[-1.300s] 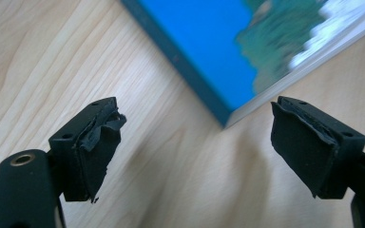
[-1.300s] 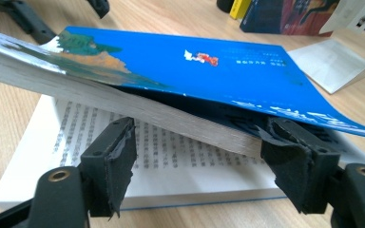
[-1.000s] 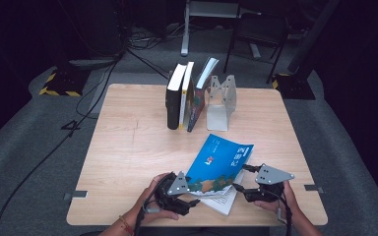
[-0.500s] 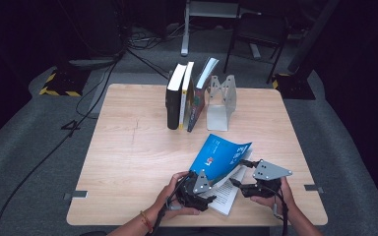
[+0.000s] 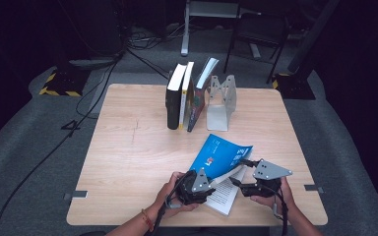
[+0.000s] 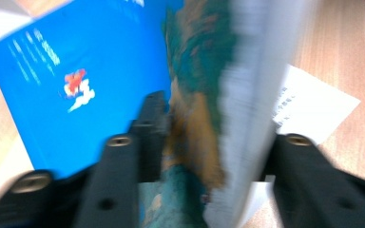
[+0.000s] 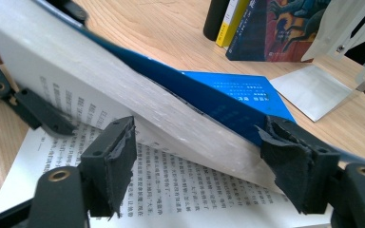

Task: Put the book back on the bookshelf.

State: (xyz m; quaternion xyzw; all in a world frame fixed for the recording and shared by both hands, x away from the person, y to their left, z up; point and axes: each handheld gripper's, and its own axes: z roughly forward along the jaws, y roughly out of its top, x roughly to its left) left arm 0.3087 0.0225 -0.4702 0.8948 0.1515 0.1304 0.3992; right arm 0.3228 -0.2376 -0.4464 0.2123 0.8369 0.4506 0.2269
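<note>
Blue-covered book lifted partly open at the near edge of the bench, between two grippers.

Its front cover and a thick block of pages are raised off a printed page lying flat on the wood. The left gripper has just been closing, and the lifted block is seen pinched between its jaws. The right gripper is set around the book's other edge, jaws wide; contact of the pads cannot be told. Farther back, three upright books are propped against a metal bookend.
</note>
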